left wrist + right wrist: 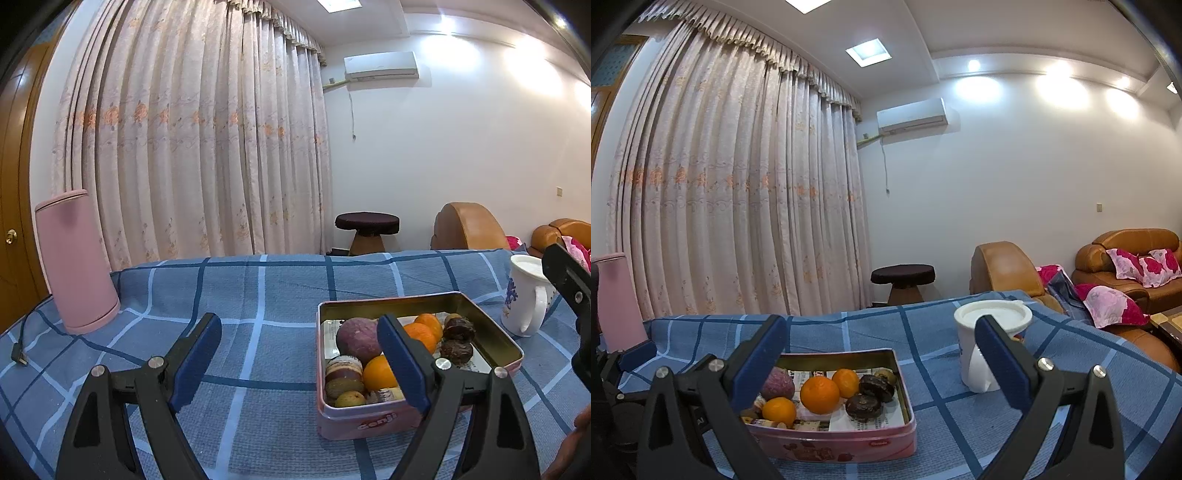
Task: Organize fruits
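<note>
A pink tin sits on the table, which is covered by a blue checked cloth, and holds the fruit: three oranges, the largest in the middle, a purple round fruit at the back left, and two dark brown pieces to the right. A white mug stands just right of the tin. The left claw hangs spread wide and empty, near the tin's front left. The right claw is likewise spread and empty, above the tin. A pink kettle stands far left.
</note>
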`<action>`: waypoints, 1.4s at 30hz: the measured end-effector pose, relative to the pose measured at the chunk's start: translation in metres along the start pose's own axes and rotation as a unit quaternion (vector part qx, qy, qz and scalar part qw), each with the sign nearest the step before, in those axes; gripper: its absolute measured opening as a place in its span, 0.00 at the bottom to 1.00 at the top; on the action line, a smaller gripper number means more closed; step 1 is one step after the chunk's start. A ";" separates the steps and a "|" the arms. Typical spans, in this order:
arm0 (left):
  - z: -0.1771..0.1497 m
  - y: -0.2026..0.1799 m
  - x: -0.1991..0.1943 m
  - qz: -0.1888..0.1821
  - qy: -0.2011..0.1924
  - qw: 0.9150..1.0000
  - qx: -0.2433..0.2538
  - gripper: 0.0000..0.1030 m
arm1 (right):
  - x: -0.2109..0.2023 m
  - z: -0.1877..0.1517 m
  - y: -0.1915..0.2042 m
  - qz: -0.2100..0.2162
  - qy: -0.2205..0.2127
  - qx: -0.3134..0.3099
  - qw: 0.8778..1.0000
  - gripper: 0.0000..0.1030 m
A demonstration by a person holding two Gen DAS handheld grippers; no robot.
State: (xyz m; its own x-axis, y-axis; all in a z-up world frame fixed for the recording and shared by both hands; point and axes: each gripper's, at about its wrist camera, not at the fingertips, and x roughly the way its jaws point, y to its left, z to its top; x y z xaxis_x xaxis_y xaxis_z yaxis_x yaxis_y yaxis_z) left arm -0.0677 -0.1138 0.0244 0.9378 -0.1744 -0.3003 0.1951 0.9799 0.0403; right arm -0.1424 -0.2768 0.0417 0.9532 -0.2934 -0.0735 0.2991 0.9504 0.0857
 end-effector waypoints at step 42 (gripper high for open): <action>-0.002 0.005 0.008 0.007 0.029 1.000 -0.007 0.85 | 0.000 0.000 -0.001 0.001 0.000 -0.002 1.000 1.00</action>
State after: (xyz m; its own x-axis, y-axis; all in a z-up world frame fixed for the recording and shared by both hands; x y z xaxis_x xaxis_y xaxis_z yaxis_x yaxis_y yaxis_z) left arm -0.0602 -0.1102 0.0204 0.9221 -0.1562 -0.3539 0.1786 0.9834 0.0314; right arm -0.1423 -0.2778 0.0418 0.9537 -0.2918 -0.0731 0.2974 0.9512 0.0819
